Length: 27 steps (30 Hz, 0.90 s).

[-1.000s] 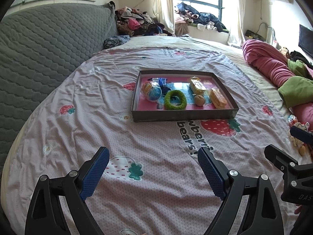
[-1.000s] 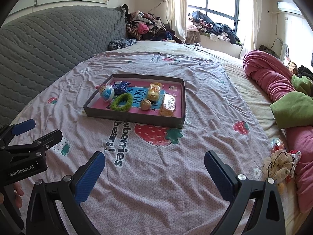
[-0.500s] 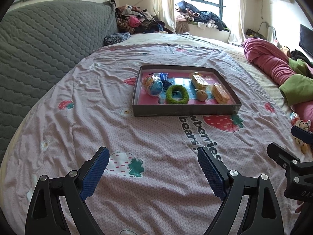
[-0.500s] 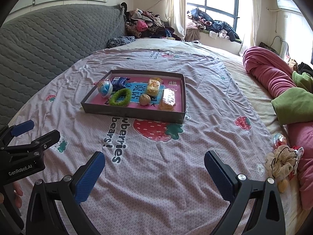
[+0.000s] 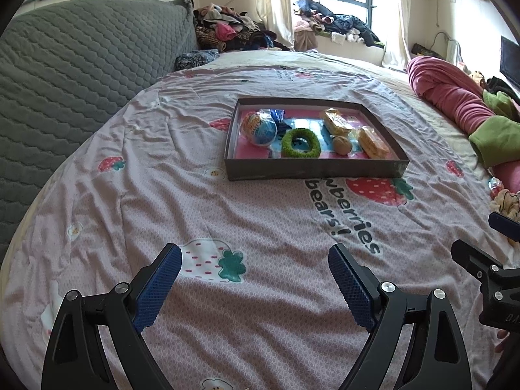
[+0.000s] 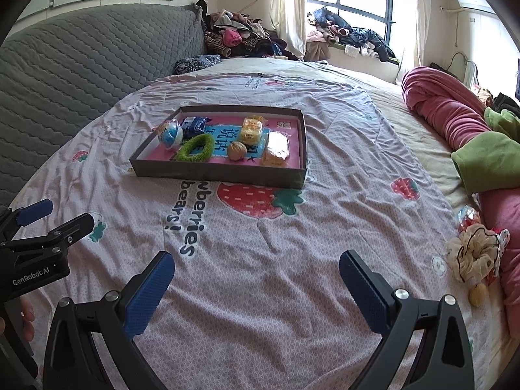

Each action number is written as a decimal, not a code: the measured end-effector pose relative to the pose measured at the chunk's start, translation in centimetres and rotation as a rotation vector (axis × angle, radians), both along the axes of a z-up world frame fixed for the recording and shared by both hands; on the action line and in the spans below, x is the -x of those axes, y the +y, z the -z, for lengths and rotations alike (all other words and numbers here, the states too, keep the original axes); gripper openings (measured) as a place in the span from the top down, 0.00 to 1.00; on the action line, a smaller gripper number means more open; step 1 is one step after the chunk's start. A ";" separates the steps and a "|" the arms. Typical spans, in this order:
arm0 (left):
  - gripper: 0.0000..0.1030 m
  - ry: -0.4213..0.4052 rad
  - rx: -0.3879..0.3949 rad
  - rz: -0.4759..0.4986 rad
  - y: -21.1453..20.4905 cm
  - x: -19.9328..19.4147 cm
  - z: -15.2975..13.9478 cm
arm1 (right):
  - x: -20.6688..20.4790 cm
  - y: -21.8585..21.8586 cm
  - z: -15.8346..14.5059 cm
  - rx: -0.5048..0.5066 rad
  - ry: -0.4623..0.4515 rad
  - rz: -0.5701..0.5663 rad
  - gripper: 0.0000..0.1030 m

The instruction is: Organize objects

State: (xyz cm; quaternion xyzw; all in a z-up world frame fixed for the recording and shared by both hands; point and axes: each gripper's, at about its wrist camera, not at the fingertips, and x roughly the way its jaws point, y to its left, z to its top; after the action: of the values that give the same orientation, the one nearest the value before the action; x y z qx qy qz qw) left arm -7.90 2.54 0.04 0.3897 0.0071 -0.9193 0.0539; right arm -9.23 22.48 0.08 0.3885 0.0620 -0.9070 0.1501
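A shallow dark box (image 5: 312,169) (image 6: 221,174) with a pink floor lies on the bed ahead of both grippers. It holds a blue-and-white ball-shaped packet (image 5: 260,128) (image 6: 170,133), a green fuzzy ring (image 5: 300,143) (image 6: 195,149), a walnut (image 5: 342,145) (image 6: 236,151), a blue wrapper (image 6: 193,125) and two yellow wrapped snacks (image 5: 336,120) (image 5: 373,142). My left gripper (image 5: 255,276) stands open over the bare sheet, nothing between its fingers. My right gripper (image 6: 256,279) is open too, well short of the box.
A cream scrunchie (image 6: 476,255) and small trinkets lie at the bed's right edge beside rolled pink bedding (image 6: 448,113) and a green cloth (image 6: 484,162). A grey quilted headboard (image 5: 65,71) runs along the left. Clothes are piled near the window (image 5: 325,22).
Both views have tipped slightly, so the box sits a little lower in the frames now. Both grippers stay open and empty.
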 end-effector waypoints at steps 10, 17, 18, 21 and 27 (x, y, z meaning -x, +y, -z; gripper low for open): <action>0.10 -0.004 -0.007 0.000 -0.2 -0.3 0.7 | -0.3 0.5 1.0 -0.008 -0.009 0.012 0.01; 0.10 -0.011 -0.011 0.005 -0.1 -0.4 1.6 | -0.6 0.8 1.7 -0.014 -0.014 0.014 0.01; 0.10 -0.011 -0.011 0.004 -0.2 -0.4 1.7 | -0.6 0.9 1.8 -0.014 -0.015 0.013 0.01; 0.10 -0.011 -0.015 -0.001 -0.3 -0.5 2.0 | -0.7 1.1 2.3 -0.015 -0.022 0.015 0.01; 0.10 -0.020 -0.014 -0.007 -0.4 -0.5 2.6 | -0.8 1.3 3.0 -0.017 -0.036 0.023 0.01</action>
State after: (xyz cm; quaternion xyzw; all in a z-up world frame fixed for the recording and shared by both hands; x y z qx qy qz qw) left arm -7.39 2.18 -2.54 0.3992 0.0142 -0.9151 0.0543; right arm -8.39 23.82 -2.92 0.4065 0.0625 -0.9011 0.1376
